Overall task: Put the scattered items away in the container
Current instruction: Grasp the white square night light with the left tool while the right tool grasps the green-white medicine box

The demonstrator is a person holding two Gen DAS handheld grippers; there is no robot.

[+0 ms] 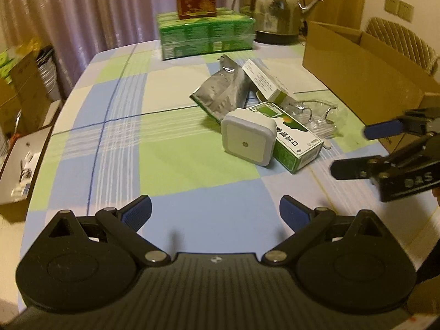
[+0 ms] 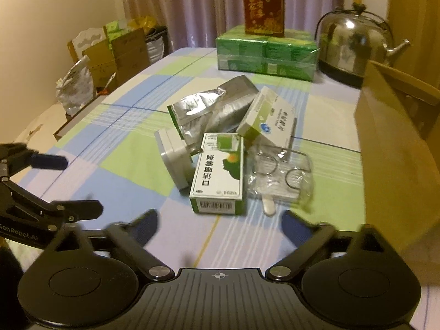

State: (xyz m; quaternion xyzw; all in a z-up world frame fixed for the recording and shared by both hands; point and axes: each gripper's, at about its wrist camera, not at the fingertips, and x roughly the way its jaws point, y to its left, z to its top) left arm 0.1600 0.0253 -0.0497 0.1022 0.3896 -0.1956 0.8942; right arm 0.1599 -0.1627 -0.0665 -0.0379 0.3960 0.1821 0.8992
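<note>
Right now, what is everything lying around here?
cardboard box: 1, brown, table's right edge
silver pouch: 1, pile's back
green-white box: 1, pile's front
white-green box: 1, leaning behind it
white square plug-in: 1, left of pile
clear packet: 1, right of pile
green packs: 1 bundle, far end
red box: 1, atop packs
kettle: 1, steel, far right
left gripper: open
right gripper: open

1. My table (image 2: 115, 148) wears a checked blue, green and white cloth.
2. A cardboard box (image 2: 396, 148) stands at its right edge.
3. Left of the box lie a foil pouch (image 2: 220, 107), a white plug-in light (image 2: 176, 159), two cartons and a clear packet (image 2: 280, 176).
4. Behind the box: a kettle (image 2: 349, 44) and a green pack (image 2: 264, 52).
</note>
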